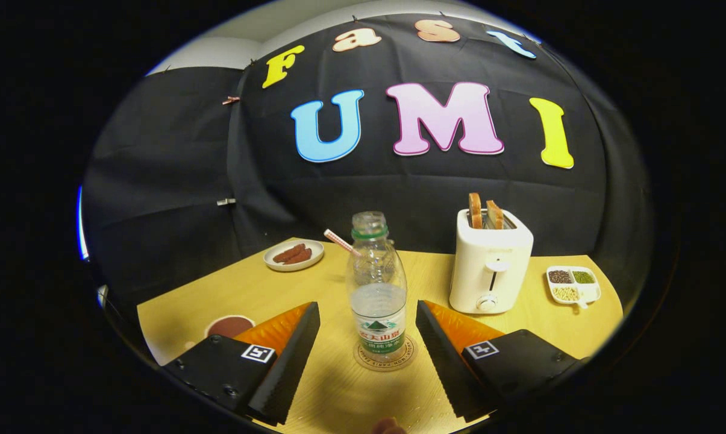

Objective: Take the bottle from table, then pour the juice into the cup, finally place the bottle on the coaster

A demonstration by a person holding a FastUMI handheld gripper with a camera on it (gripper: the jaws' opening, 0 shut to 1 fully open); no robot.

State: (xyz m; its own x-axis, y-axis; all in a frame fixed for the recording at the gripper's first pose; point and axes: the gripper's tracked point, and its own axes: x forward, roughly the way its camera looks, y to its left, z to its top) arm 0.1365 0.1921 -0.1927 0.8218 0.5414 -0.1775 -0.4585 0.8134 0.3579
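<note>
Clear plastic bottle (pixel 378 289) upright on coaster (pixel 363 360), between fingers of tool (pixel 367 355), spread wide, untouched. Cup (pixel 229 326) left of bottle. Judgement: back straight off, avoid clipping bottle.

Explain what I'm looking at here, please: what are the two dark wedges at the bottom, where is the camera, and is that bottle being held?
The two wedges are the fingers of a hand-held two-finger gripper that a person carries. The camera rides on it and looks forward along the fingers, with a fisheye bend.

The fingers stand open, one on each side of a clear plastic water bottle with a green neck ring, not touching it, so nothing is held. The bottle has no cap, is part full, and stands upright on a round coaster.

All this sits on a light wooden table. Beyond the bottle is a red-and-white striped straw; what it stands in is hidden. Farther back lies a small white plate of sausages. To the right are a white toaster with two slices of toast and a white divided dish of grains. By the left finger is a dark brown round thing, partly hidden.
</note>
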